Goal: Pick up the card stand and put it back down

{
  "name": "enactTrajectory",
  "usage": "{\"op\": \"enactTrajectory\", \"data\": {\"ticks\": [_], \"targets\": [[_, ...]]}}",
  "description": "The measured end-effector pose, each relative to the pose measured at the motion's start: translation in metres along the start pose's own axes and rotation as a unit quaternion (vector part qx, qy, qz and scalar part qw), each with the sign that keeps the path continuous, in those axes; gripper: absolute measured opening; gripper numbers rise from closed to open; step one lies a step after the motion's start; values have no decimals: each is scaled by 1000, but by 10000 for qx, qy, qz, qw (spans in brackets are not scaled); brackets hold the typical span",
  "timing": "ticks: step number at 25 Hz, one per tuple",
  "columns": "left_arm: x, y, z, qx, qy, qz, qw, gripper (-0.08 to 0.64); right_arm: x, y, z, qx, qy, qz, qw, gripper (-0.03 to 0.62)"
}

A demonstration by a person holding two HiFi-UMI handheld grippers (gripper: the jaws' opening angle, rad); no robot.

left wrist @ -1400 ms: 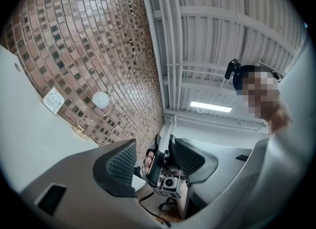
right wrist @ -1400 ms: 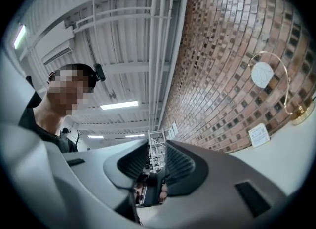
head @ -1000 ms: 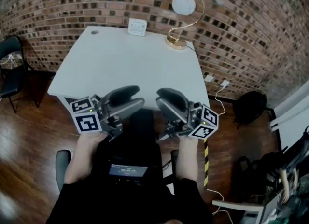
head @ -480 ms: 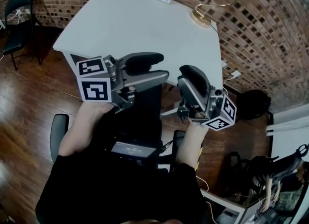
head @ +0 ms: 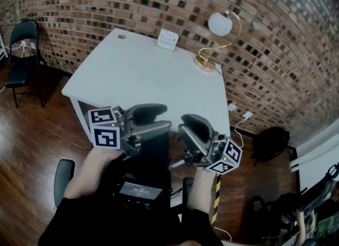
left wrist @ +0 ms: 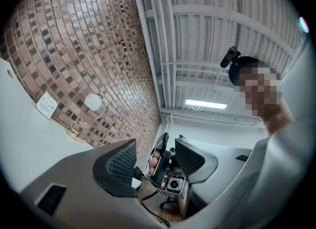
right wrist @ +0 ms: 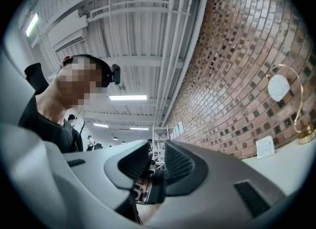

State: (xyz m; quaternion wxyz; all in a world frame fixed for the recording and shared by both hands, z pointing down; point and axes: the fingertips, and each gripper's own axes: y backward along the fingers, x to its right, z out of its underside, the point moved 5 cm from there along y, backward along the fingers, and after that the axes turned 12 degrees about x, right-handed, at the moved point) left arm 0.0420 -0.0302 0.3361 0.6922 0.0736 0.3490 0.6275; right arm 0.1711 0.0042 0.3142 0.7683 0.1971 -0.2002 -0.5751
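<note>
White desk [head: 132, 75] fills the middle of the head view, and both my claws hang short of its near edge, close in front of my body. Left claw [head: 167, 117]: jaws spread wide, nothing between them but a look across at the other claw. Right claw [head: 184, 131]: jaws parted by a narrower gap, nothing pinched there either. They're turned inward, tips toward each other and tilted up at the ceiling, neither aimed at the desk. Gold arc lamp [head: 212, 43] sits at the far right corner. And there's the card stand [head: 168, 39], upright on the far edge, just left of the lamp, well apart from both claws. My read: this fits a stand waiting to be lifted, and equally one set back down with the claws drawn home. I can't tell which.
</note>
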Motion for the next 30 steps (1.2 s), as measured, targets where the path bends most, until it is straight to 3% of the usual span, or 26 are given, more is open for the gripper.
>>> {"op": "enactTrajectory", "data": {"ticks": [9, 30], "targets": [[5, -2, -3, -16, -21, 86, 10000, 241, -6, -3, -3, -65, 254, 64, 9996, 110], [8, 1, 3, -20, 43, 96, 9999, 241, -12, -4, 2, -203, 248, -31, 9995, 110]]}}
